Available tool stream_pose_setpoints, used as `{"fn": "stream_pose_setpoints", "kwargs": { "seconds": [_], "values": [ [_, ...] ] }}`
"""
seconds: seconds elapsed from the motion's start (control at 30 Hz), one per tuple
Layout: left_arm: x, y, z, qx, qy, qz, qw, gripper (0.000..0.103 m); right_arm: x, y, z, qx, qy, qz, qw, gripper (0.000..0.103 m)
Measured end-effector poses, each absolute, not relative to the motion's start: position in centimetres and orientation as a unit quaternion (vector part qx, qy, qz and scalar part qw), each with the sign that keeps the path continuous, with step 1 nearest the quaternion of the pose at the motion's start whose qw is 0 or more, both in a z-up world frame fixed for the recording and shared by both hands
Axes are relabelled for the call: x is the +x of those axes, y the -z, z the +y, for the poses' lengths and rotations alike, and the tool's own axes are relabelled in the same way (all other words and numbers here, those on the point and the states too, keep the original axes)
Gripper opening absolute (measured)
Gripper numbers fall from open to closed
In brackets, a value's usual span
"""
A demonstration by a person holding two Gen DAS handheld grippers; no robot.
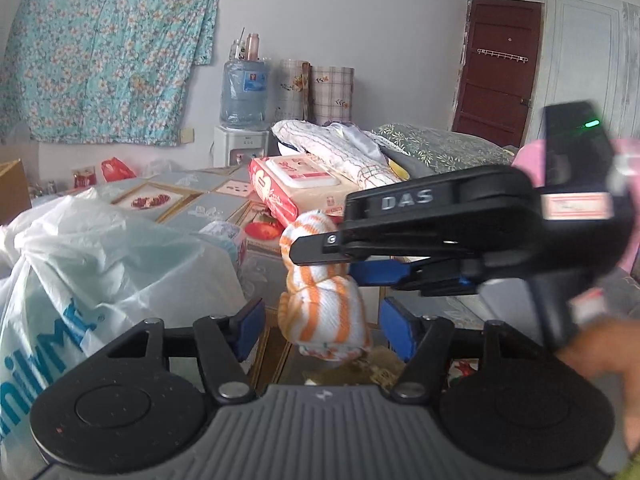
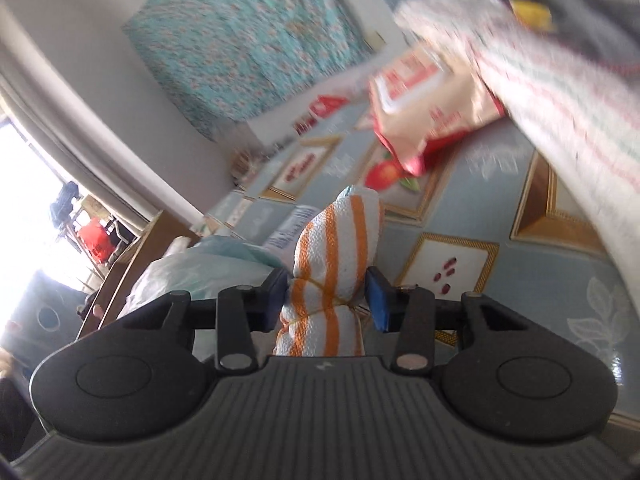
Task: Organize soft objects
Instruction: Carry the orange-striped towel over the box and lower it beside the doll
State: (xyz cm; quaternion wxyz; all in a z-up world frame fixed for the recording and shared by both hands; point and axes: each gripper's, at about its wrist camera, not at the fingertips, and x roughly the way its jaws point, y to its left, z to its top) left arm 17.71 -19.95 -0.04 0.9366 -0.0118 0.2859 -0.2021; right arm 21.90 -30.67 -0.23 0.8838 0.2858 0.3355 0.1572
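Observation:
An orange-and-white striped towel bundle (image 1: 320,308) (image 2: 336,240), tied at its waist, is lifted off the patterned tablecloth (image 2: 500,216). My right gripper (image 1: 326,260) (image 2: 326,300) reaches in from the right, rolled onto its side, and its blue pads (image 2: 378,300) press on the bundle's waist. My left gripper (image 1: 322,322) stands open around the bundle's lower half. Its pads (image 1: 252,320) sit a small gap away from the cloth on both sides. A hand (image 1: 608,352) holds the right gripper's handle.
A large white plastic bag (image 1: 100,260) fills the left. Behind the bundle lie a red wet-wipe pack (image 1: 296,184), folded striped cloths (image 1: 340,148) and a dark floral pillow (image 1: 432,148). A water dispenser (image 1: 244,96) stands by the wall.

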Motion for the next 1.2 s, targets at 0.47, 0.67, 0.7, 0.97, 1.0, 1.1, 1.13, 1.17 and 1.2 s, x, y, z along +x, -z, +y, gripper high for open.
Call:
{"fn": "stream_pose_setpoints", "kwargs": {
  "seconds": [0.47,0.67,0.7,0.97,1.0,1.1,1.13,1.17,1.2],
  "values": [
    [14.6,-3.7,-21.0,0.009,0.209,0.224,0.952,0.054,15.4,-6.5,-30.2,0.235,-0.179,0.242,0.924,0.041],
    [11.8,-6.2,-18.9,-0.018,0.189,0.209,0.959,0.055,12.7,-9.7,-28.2,0.229,-0.217,0.23,0.921,0.041],
    [11.3,-6.6,-18.2,-0.022,0.183,0.208,0.96,0.055,12.4,-10.1,-27.5,0.231,-0.226,0.233,0.917,0.041],
    [7.1,-8.9,-9.6,-0.063,0.106,0.2,0.972,0.055,12.8,-11.9,-19.6,0.256,-0.344,0.279,0.859,0.041],
    [6.5,-9.2,-8.4,-0.066,0.087,0.198,0.974,0.055,13.0,-12.1,-18.1,0.254,-0.361,0.287,0.85,0.041],
    [5.1,-9.8,-4.7,-0.071,0.025,0.189,0.979,0.055,14.2,-12.5,-12.5,0.247,-0.41,0.322,0.817,0.041],
    [4.8,-9.9,-3.5,-0.072,0.0,0.187,0.98,0.055,14.7,-12.5,-10.5,0.246,-0.426,0.336,0.803,0.041],
    [4.5,-9.9,-2.2,-0.075,-0.023,0.186,0.979,0.055,15.3,-12.4,-8.5,0.244,-0.44,0.35,0.79,0.041],
    [4.2,-9.9,-0.9,-0.082,-0.045,0.188,0.978,0.056,15.9,-12.3,-6.4,0.24,-0.45,0.365,0.779,0.041]
  ]
}}
